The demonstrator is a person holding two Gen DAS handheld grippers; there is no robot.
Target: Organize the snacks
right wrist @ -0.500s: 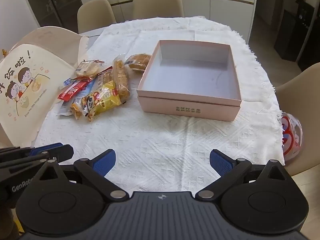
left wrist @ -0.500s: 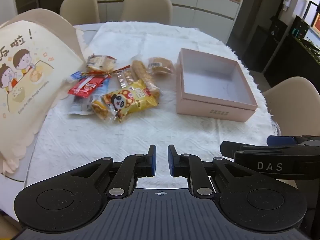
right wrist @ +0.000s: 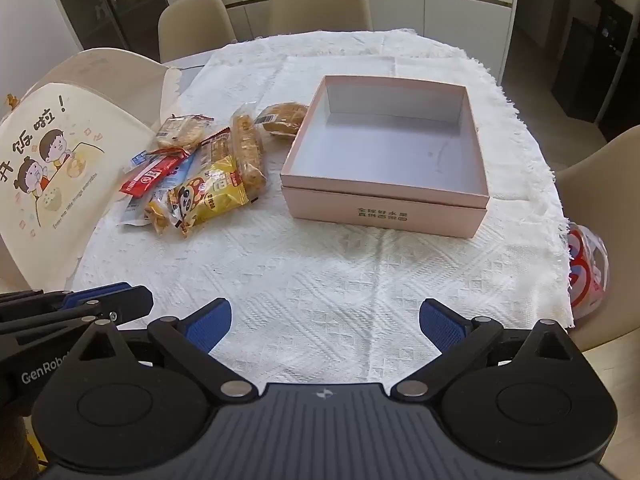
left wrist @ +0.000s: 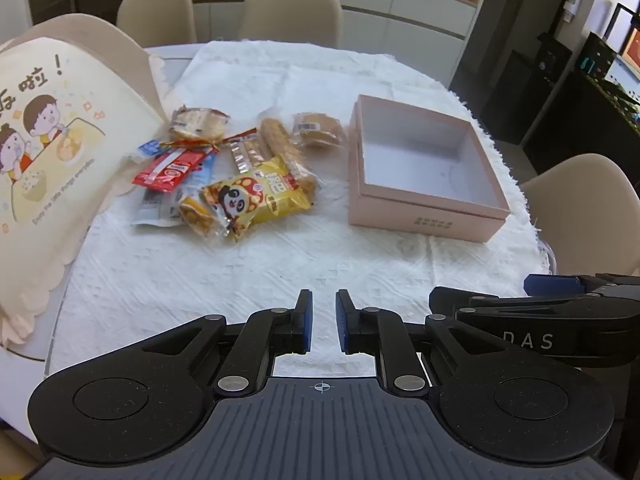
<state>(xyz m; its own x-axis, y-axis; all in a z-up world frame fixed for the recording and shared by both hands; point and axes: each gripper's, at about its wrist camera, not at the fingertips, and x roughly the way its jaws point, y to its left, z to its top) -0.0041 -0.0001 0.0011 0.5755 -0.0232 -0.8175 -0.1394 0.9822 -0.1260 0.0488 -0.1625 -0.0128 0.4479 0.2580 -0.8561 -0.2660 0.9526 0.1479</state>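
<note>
A pile of wrapped snacks lies on the white tablecloth left of an empty pink box (left wrist: 420, 168) (right wrist: 384, 152). The pile holds a yellow panda packet (left wrist: 256, 194) (right wrist: 208, 196), a red bar (left wrist: 172, 166) (right wrist: 154, 172), a long biscuit pack (left wrist: 284, 148) (right wrist: 248, 152) and a round cake (left wrist: 318, 130) (right wrist: 282, 116). My left gripper (left wrist: 322, 320) hovers over the near table edge, its jaws a narrow gap apart and empty. My right gripper (right wrist: 326, 320) is wide open and empty, near the table edge in front of the box.
A cream cushion with a cartoon print (left wrist: 44, 152) (right wrist: 44, 172) leans on a chair at the left. Beige chairs (left wrist: 292, 12) stand around the table. A red and white bag (right wrist: 586, 268) hangs off the right table edge.
The left gripper's jaws have parted slightly. Both views have shifted only a little.
</note>
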